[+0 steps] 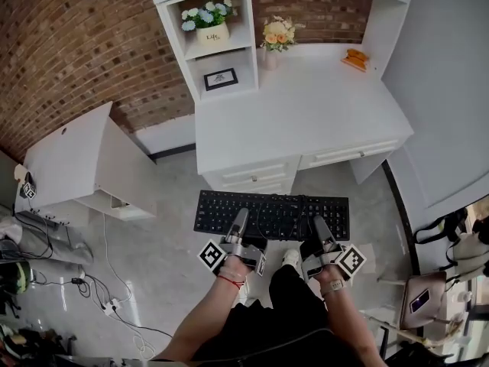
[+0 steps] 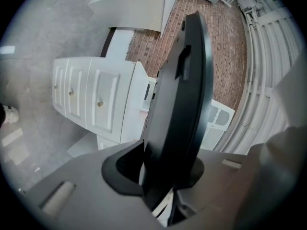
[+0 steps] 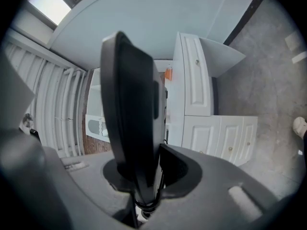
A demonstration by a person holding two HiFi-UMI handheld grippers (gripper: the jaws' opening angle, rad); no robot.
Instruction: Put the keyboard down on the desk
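A black keyboard [image 1: 271,214] hangs level in the air in front of the white desk [image 1: 306,117], held at its near edge by both grippers. My left gripper [image 1: 238,224] is shut on its left part, my right gripper [image 1: 321,232] on its right part. In the left gripper view the keyboard [image 2: 180,104] stands edge-on between the jaws, its underside showing. The right gripper view shows the keyboard [image 3: 132,114] the same way, with a coiled cable at the jaws. The desk's drawers [image 2: 86,97] lie ahead.
On the desk top stand a vase of flowers [image 1: 276,40] and an orange object [image 1: 356,58] at the back, beside a shelf unit [image 1: 218,40]. A low white cabinet [image 1: 84,163] is at the left. Cables [image 1: 107,300] lie on the floor. A bag [image 1: 424,297] sits at the right.
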